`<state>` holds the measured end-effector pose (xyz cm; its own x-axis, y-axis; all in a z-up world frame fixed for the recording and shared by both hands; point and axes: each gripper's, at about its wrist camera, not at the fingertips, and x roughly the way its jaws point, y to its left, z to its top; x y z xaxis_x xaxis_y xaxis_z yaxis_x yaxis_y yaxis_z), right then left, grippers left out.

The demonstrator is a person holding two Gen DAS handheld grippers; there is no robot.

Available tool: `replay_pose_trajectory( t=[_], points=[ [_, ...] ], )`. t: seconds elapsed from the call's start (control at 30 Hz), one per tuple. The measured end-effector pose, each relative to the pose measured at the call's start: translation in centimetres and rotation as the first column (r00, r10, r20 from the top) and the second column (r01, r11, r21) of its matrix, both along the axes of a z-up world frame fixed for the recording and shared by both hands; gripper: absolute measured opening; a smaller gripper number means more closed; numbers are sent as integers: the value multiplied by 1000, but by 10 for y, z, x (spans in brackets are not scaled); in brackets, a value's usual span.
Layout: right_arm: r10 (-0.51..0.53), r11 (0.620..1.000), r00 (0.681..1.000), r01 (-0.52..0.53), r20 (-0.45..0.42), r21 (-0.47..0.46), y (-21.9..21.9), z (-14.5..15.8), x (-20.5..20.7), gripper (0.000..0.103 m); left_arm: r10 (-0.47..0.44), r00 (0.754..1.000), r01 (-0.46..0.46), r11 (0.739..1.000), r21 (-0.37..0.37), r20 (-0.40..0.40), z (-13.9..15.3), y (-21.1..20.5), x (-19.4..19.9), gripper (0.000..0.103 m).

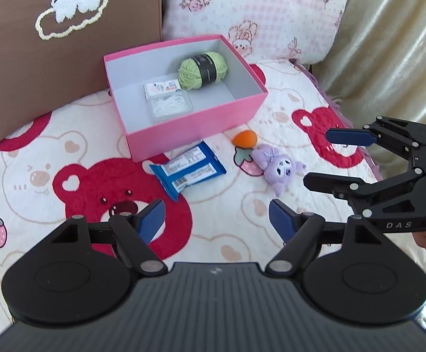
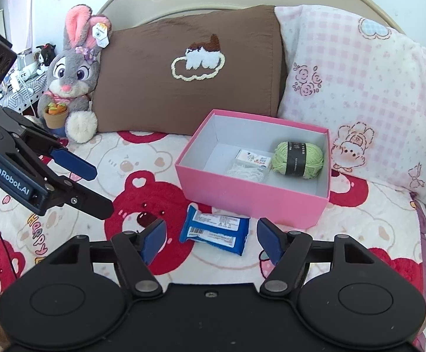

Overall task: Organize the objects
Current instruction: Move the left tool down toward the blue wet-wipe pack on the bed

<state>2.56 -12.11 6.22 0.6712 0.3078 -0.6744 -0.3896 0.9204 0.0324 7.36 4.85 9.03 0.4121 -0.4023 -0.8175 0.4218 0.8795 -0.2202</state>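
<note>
Bed [image 2: 368,228] with a bear-print cover. Directly on it: open pink box [image 2: 251,196] ahead of the right tool [image 2: 210,239]; blue packet [image 2: 215,230] flat between that tool's fingertips and the box, just beside the box's near wall; orange egg-shaped item [image 1: 244,139] and purple plush [image 1: 280,167] ahead and right of the left tool [image 1: 217,218]; brown pillow [image 2: 189,67], pink pillow [image 2: 359,88] and rabbit plush [image 2: 72,79] beyond the box.

Yarn [image 1: 203,70] in box [image 1: 195,123] — wipes pack [image 1: 188,169] before it

Both wrist views toward pink box [image 1: 183,135]
</note>
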Motion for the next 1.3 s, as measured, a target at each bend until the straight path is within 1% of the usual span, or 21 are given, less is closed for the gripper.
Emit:
replay_pose_trajectory(
  t=[0.1,0.37,0.53,0.63,0.73,0.9,1.07,1.17,1.23,1.3],
  points=[
    [8,1000,1000,-8,-2,3,3,-6,-4,76,-7,1000,7,1000,-4,-10,-6,2,-3,78],
    [11,999,999,-10,-32,33,10,-33,-3,76,38,999,-39,999,-25,-30,-28,24,-3,78],
    [34,999,999,-33,-38,35,18,-49,3,76,56,998,-56,998,-2,-22,-45,24,5,78],
    [38,999,999,-37,-36,24,22,-62,12,76,56,998,-57,998,-11,-17,-56,21,11,78],
    [22,1000,999,-22,-34,19,22,-75,24,76,67,997,-68,997,-41,-29,-68,21,18,78],
    [6,1000,999,-5,-44,26,19,-98,43,76,108,994,-110,990,-87,-26,-87,21,31,78],
    [-13,1000,999,14,-30,20,14,-117,56,76,140,990,-142,982,-123,-21,-105,18,44,77],
    [-21,1000,999,22,-24,11,13,-129,66,76,156,988,-157,979,-130,-18,-116,14,55,75],
    [-15,1000,999,15,-29,9,14,-136,75,76,196,981,-193,974,-117,13,-124,11,61,74],
    [6,1000,999,-6,-44,0,14,-145,85,76,213,976,-209,972,-110,32,-131,9,70,74]
  ],
)
